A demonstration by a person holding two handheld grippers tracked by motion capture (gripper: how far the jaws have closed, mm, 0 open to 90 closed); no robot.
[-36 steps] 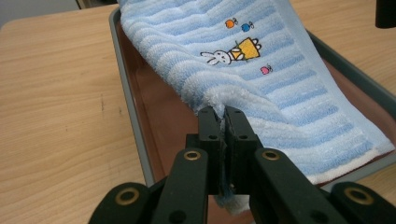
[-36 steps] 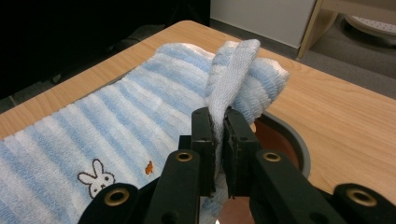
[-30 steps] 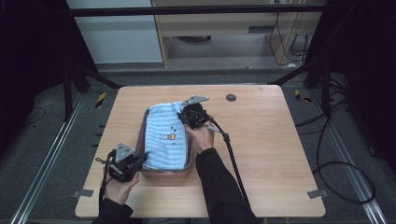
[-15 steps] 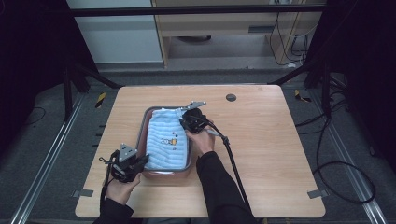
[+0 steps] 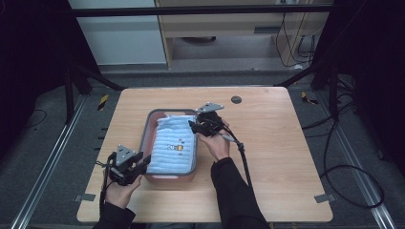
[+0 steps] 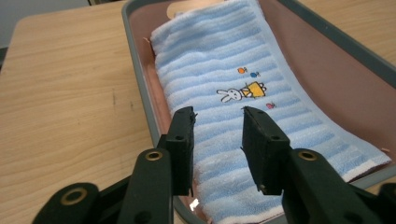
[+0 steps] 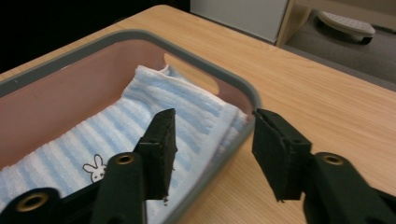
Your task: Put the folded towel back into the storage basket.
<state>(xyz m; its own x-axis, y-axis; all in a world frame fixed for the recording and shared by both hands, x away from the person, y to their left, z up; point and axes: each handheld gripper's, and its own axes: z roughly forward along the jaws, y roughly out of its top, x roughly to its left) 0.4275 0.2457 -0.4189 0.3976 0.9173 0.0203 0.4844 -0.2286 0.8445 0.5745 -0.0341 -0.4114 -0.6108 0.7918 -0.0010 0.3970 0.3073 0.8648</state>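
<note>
A: While both tongs hang over the basin (image 5: 153, 125), what lies inside it?

B: A folded light-blue striped towel (image 5: 175, 145), lying flat along the basin's length and covering most of the pinkish floor. In the left gripper view the towel (image 6: 233, 70) carries a small embroidered rabbit (image 6: 228, 95) with an orange patch beside it. The basin itself is grey-rimmed and sits near the middle of the desk (image 5: 277, 143).

A: And the tongs?

B: The left tongs (image 5: 142, 161) stand at the basin's seven o'clock corner, spread apart after just opening; in their own view they (image 6: 218, 135) hover above the towel's near end with cloth showing in the gap, nothing pinched. The right tongs (image 5: 195, 126) are at the basin's two o'clock corner, also just opened and released. In their own view they (image 7: 212, 149) straddle the grey rim (image 7: 243, 93), one jaw over the towel (image 7: 140, 116), the other over bare desk (image 7: 327, 93).

A: Anything you can't make out?

B: The towel's near edge is cut off at the six o'clock border of the left gripper view. A small dark disc (image 5: 236, 99) lies on the desk at one o'clock from the basin; what it is I cannot tell.
</note>
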